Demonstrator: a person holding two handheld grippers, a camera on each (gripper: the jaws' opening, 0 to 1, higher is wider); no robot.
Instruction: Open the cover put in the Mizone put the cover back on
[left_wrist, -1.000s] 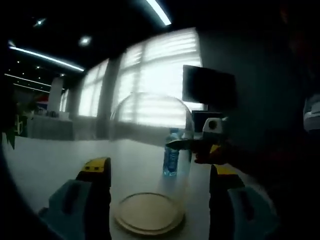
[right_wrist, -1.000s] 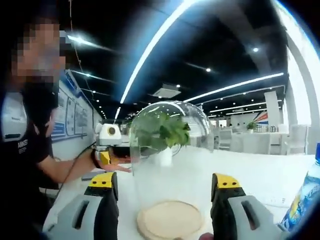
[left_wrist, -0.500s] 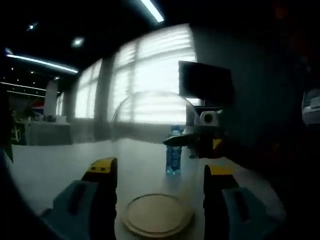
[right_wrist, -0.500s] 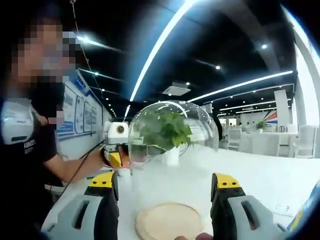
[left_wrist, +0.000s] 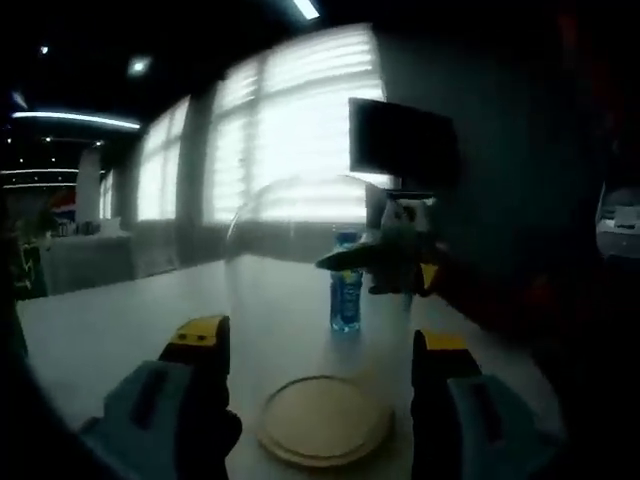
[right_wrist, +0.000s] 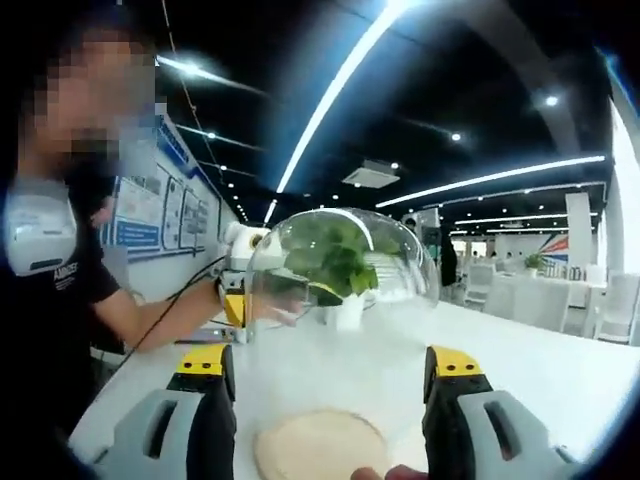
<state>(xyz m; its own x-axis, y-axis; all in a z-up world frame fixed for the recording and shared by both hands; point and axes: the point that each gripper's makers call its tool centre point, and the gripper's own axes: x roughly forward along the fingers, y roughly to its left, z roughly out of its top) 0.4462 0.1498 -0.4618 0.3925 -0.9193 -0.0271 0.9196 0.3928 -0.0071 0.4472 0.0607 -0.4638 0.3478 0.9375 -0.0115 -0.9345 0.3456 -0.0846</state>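
White counter (right_wrist: 520, 360) stretches wide under everything. Above it hangs the clear glass dome cover (right_wrist: 340, 265), raised off its round wooden base (right_wrist: 318, 448), which lies flat on the counter between the jaws. The left hand-held gripper (right_wrist: 250, 305) sits at the dome's edge; whether it is clamped on the rim, I cannot tell. The right hand-held gripper (right_wrist: 328, 400) stands wide, holding nothing. Beyond the dome, the blue Mizone bottle (left_wrist: 346, 295) stands upright on the counter, near the right hand-held gripper.
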